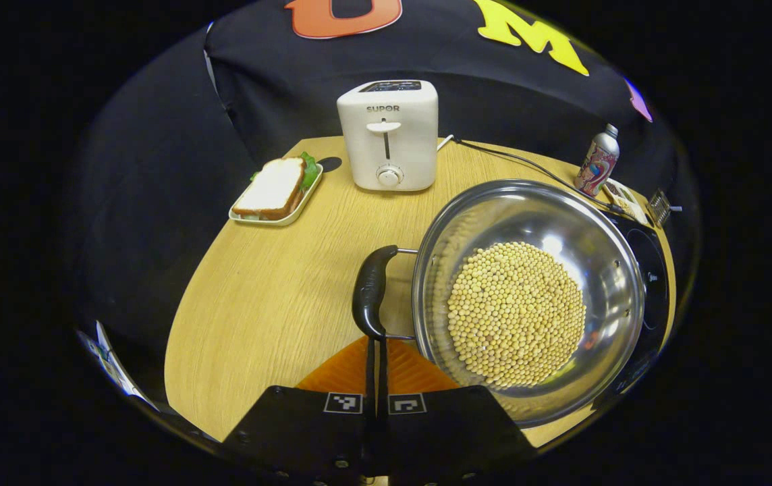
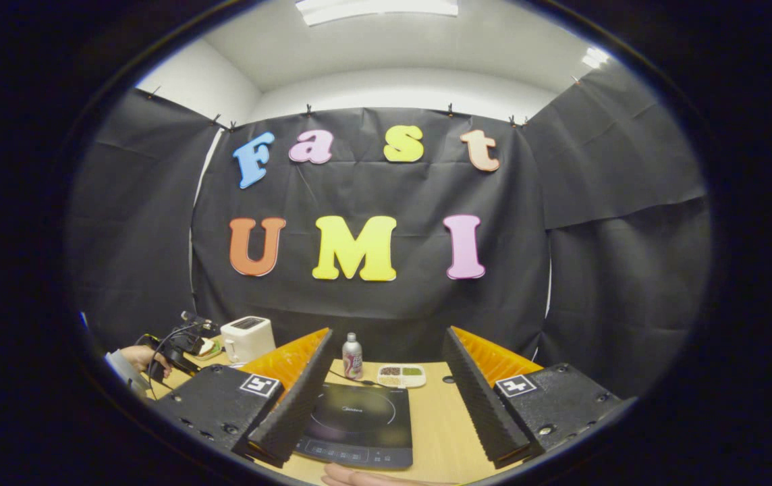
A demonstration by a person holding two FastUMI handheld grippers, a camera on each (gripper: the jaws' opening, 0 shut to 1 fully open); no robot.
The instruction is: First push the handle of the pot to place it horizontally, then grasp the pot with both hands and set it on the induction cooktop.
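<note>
A steel pot (image 1: 602, 236) holding pale round beans sits on the wooden table (image 1: 264, 304). Its black handle (image 1: 371, 290) sticks out on the pot's left side, running near to far. My left gripper (image 1: 376, 341) is shut, with its tips touching the near end of that handle and nothing between its fingers. Beyond the pot lies the black induction cooktop (image 1: 649, 270). My right gripper (image 2: 388, 332) hangs open above the table, and the cooktop (image 2: 359, 415) lies flat below and between its fingers. At the far left a hand holds the other gripper (image 2: 163, 361).
A white toaster (image 1: 389, 135) stands at the back of the table with its cord running right. A tray with a sandwich (image 1: 277, 192) lies left of it. A small bottle (image 1: 598, 160) stands behind the cooktop, with a dish of grains (image 2: 401, 375) nearby. A hand (image 2: 359, 478) rests at the table's near edge.
</note>
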